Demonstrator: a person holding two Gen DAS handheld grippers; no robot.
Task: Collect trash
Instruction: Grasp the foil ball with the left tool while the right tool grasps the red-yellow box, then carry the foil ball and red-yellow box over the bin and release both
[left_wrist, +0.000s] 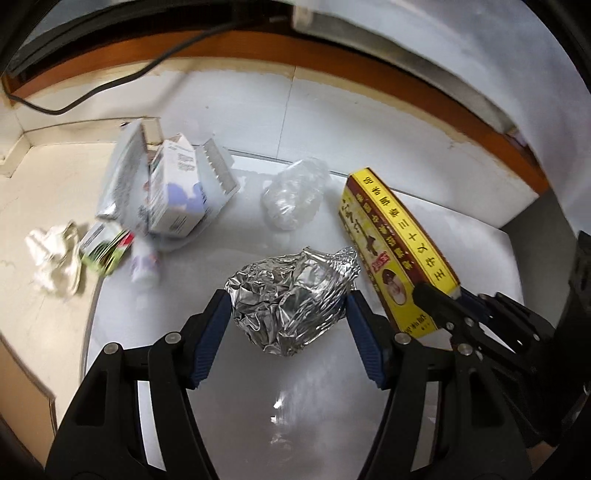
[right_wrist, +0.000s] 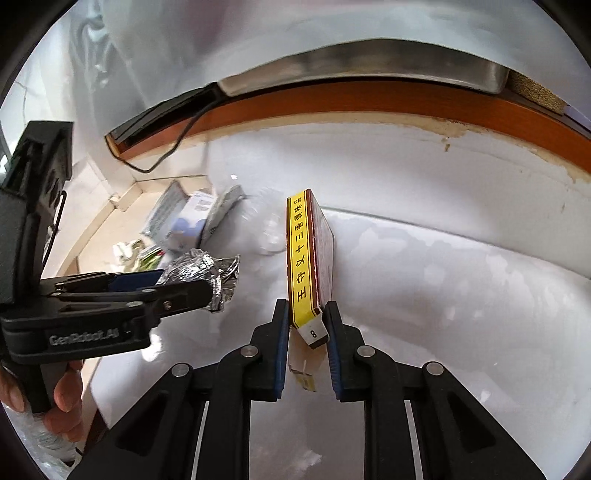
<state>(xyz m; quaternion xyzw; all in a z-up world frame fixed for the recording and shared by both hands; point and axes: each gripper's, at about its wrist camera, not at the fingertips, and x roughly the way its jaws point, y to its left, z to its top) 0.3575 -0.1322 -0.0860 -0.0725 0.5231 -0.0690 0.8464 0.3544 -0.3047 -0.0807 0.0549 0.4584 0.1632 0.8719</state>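
I have the yellow box (right_wrist: 309, 258) pinched at its near end in my right gripper (right_wrist: 307, 332), long axis running straight away from the tongs. My left gripper (left_wrist: 286, 314) holds the foil wad (left_wrist: 291, 299) wide, apparently lifted. Only the left view shows the remaining litter pile (left_wrist: 170, 192).

Crinkled silver foil wad (left_wrist: 291, 295): shiny, creased metal. Yellow-and-maroon printed cardboard box (left_wrist: 399, 251): smooth, slightly glossy. Crumpled clear plastic wrap (left_wrist: 293, 195): filmy, glistening. Grey tabletop (left_wrist: 295, 387): smooth, reflective. Crumpled white paper tissue (left_wrist: 55, 258): soft, matt.
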